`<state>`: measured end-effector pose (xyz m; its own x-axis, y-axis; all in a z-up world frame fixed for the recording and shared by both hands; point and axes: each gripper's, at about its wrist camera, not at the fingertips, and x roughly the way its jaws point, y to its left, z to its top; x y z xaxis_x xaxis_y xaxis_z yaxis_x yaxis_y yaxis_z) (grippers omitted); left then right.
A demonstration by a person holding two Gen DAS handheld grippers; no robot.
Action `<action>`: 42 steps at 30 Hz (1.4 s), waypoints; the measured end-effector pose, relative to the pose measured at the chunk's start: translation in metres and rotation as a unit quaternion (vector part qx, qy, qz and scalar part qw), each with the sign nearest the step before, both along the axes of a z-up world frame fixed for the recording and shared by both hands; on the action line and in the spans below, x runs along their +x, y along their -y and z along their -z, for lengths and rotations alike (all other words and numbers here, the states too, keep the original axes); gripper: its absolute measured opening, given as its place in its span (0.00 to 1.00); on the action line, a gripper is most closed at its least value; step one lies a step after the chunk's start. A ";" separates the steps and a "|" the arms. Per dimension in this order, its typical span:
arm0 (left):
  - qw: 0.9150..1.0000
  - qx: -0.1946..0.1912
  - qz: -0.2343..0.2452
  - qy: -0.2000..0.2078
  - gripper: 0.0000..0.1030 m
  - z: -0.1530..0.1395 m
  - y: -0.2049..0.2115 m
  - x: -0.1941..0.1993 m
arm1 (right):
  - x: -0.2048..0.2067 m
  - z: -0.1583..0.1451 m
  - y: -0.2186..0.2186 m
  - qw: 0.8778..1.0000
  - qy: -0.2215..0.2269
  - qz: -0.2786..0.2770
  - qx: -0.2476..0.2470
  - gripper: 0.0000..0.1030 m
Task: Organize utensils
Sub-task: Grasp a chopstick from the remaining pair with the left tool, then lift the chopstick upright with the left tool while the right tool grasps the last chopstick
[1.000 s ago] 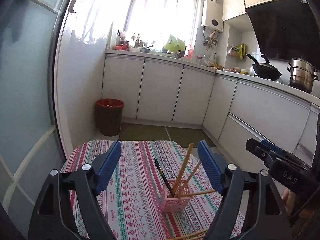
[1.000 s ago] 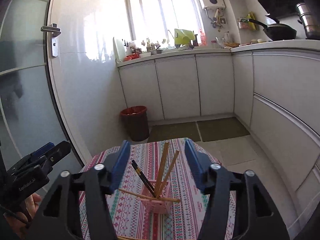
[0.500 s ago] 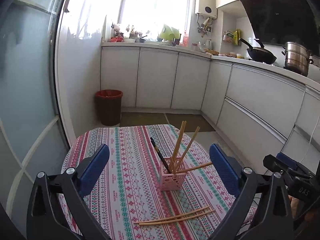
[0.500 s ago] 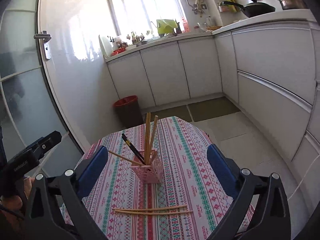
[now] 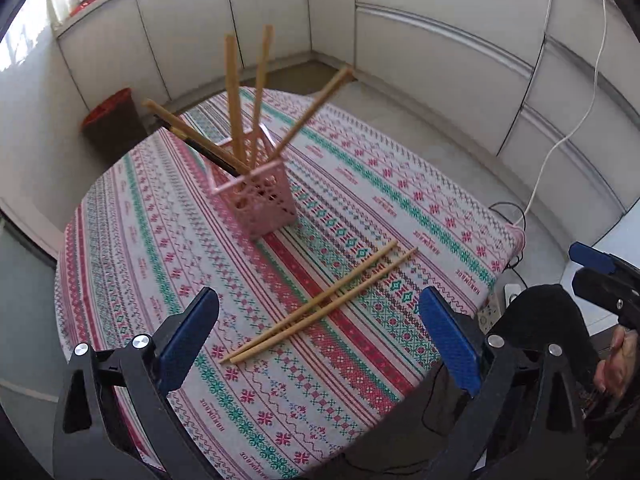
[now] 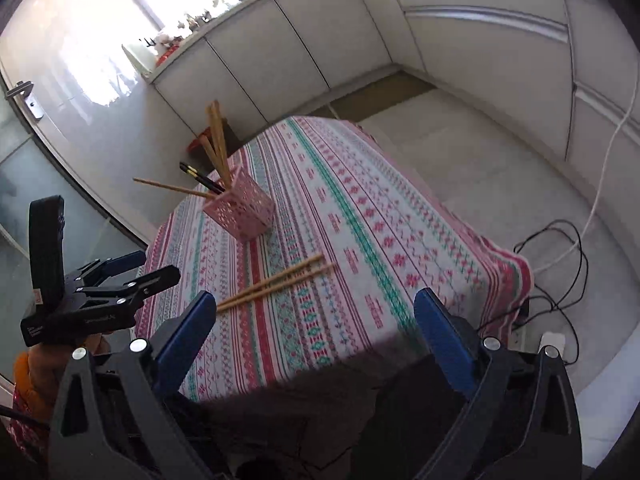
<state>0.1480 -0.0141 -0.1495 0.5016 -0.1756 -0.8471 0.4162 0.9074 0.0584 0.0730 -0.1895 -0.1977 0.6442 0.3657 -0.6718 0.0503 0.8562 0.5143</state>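
Kitchen: white cabinet fronts [image 5: 420,56] along the far walls, pale floor, a red bin [image 5: 114,120] at far left. Table [image 5: 168,220] covered by a striped red, green and white cloth.

Pink lattice holder [image 5: 260,196], upright, at the far middle of the table; several wooden chopsticks and one dark pair lean out of it.

Two loose wooden chopsticks [image 5: 320,304], side by side, flat on the cloth, nearer than the holder and apart from it.

Left gripper [image 5: 320,328]: blue fingers [image 5: 188,332] spread wide, nothing between them; it hangs above the near ends of the loose chopsticks without touching.

Right gripper [image 6: 316,324]: fingers [image 6: 440,332] spread wide, empty, over the table's near edge; the loose chopsticks [image 6: 276,282] lie just beyond its left finger.
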 end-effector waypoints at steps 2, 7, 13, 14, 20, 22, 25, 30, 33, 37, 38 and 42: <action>1.000 0.005 0.015 -0.019 0.93 0.019 0.016 0.009 | 0.000 0.014 -0.001 1.000 -0.012 0.000 0.005 0.94; 0.998 0.044 0.039 -0.022 0.84 0.054 0.051 0.032 | 0.001 0.033 -0.003 1.000 -0.013 -0.011 -0.003 0.94; 0.995 0.085 0.048 -0.037 0.77 0.079 0.073 0.055 | 0.008 0.053 0.009 0.999 -0.037 -0.004 0.030 0.94; 0.994 0.089 0.047 -0.039 0.77 0.082 0.074 0.059 | 0.009 0.056 0.012 0.999 -0.039 -0.002 0.038 0.94; 0.988 0.120 0.058 -0.073 0.54 0.102 0.087 0.077 | 0.011 0.062 0.016 0.998 -0.045 0.002 0.051 0.94; 0.987 0.124 0.069 -0.080 0.51 0.107 0.092 0.080 | 0.011 0.062 0.016 0.998 -0.044 0.002 0.051 0.94; 0.984 0.129 0.090 -0.087 0.47 0.109 0.098 0.086 | 0.012 0.064 0.017 0.997 -0.050 0.003 0.055 0.94; 0.980 0.096 0.120 -0.123 0.23 0.109 0.098 0.094 | 0.015 0.066 0.016 0.997 -0.057 0.004 0.054 0.94; 0.982 0.078 0.122 -0.122 0.23 0.109 0.095 0.092 | 0.016 0.067 0.015 0.997 -0.063 0.005 0.049 0.94; 0.984 0.067 0.124 -0.108 0.16 0.108 0.085 0.090 | 0.016 0.069 0.015 0.997 -0.067 0.011 0.048 0.94; 0.985 0.064 0.122 -0.101 0.13 0.107 0.079 0.086 | 0.016 0.069 0.015 0.997 -0.068 0.011 0.047 0.94; 0.992 0.060 0.098 -0.059 0.06 0.103 0.051 0.077 | 0.019 0.068 0.009 0.997 -0.070 0.004 0.032 0.94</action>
